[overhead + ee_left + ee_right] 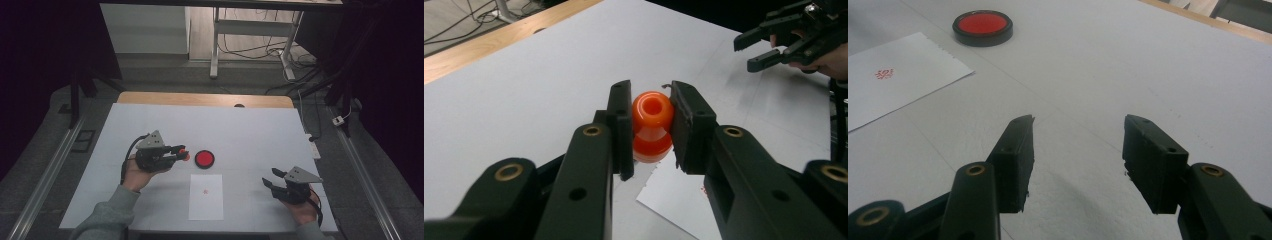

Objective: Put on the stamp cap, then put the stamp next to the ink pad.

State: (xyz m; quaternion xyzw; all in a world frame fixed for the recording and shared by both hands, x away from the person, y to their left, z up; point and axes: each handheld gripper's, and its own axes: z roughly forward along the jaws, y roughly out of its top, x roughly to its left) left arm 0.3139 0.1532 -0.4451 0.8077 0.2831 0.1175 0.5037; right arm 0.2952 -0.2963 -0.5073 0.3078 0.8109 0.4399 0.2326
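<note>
Nearest the person, right gripper (274, 182): held just above the white table cover (250, 130) at the near right, jaws spread wide apart with only bare cover between them; its fingertips (1020, 131) point toward the table's middle. Sheet of white paper (205, 196): lies flat near the front edge, between the two hands, with a small red stamped mark (205, 190) on its upper half; in the right gripper view the same sheet (893, 75) lies to the left of the jaws, well apart from them. Left gripper (184, 153): held in the left hand (135, 172) over the near left of the table, jaws closed onto an orange stamp (652, 125), a rounded two-lobed plastic piece with a hole in its upper end, pinched from both sides by the pads (622, 125); it is lifted off the surface, with a corner of the paper below and beyond it. Round black dish (204, 159): shallow, filled with a red pad, standing on the cover just beyond the top edge of the paper and just beside the held stamp, not touching it; nothing lies between the two. Farther back: a strip of bare wooden tabletop (205, 98) past the cover. Beyond the table: the legs of a white desk frame (215, 50) and loose cables (260, 47) on the floor.
</note>
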